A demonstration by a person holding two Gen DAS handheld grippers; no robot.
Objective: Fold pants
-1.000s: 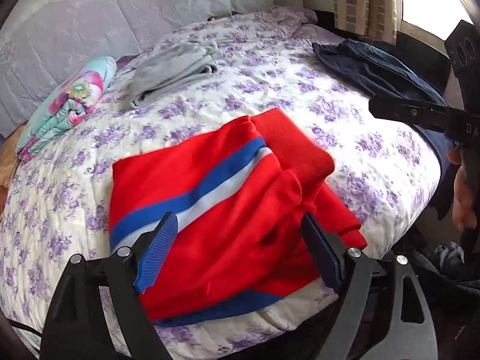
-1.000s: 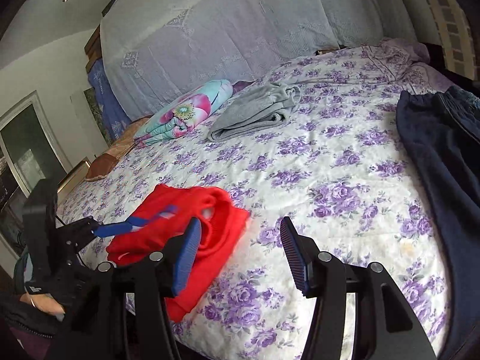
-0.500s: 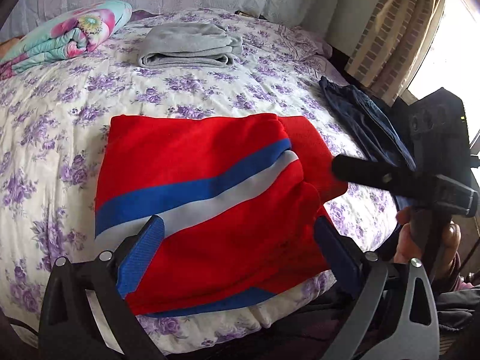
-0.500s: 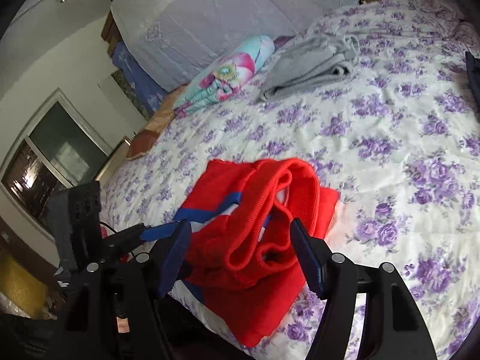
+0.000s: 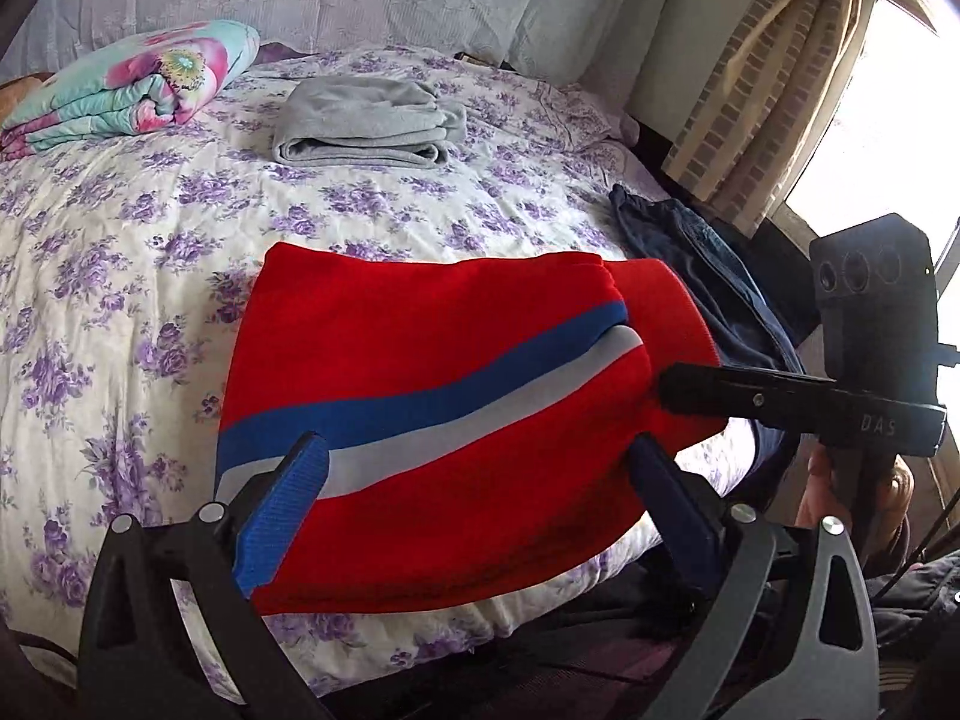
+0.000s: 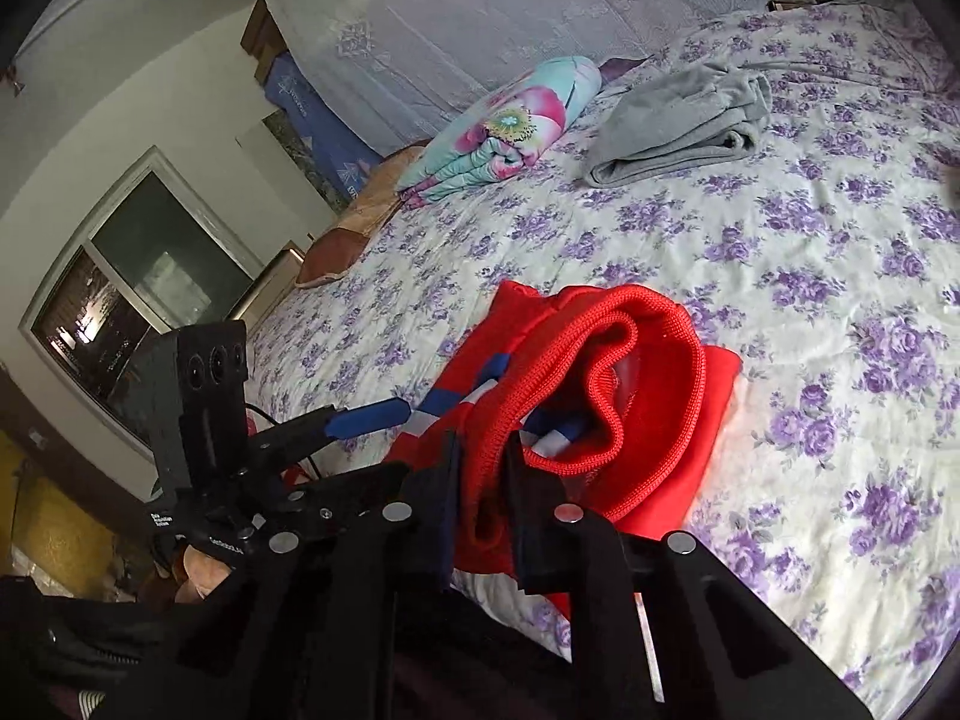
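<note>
A bed (image 5: 150,192) with a purple-flowered sheet fills both views, a pale quilted headboard behind it and a curtained window at its right side. The red pants (image 5: 456,420), folded into a broad slab with a blue and a grey stripe, lie at the near edge of the mattress; their long axis runs left to right in the left wrist view, the ribbed waistband (image 6: 636,372) pointing to the right side of the bed (it gapes open toward the right wrist camera). The sheet beyond them lies bare up to the folded grey garment (image 5: 369,120) and the rolled floral blanket (image 5: 126,84) near the headboard; dark blue trousers (image 5: 708,276) hang off the right edge. The left gripper (image 5: 474,474) hovers low over the near hem, jaws spread wide, apparently touching nothing. The right gripper (image 6: 480,480) comes in level from the waistband end, its jaws pinching a fold of the ribbed red fabric.
</note>
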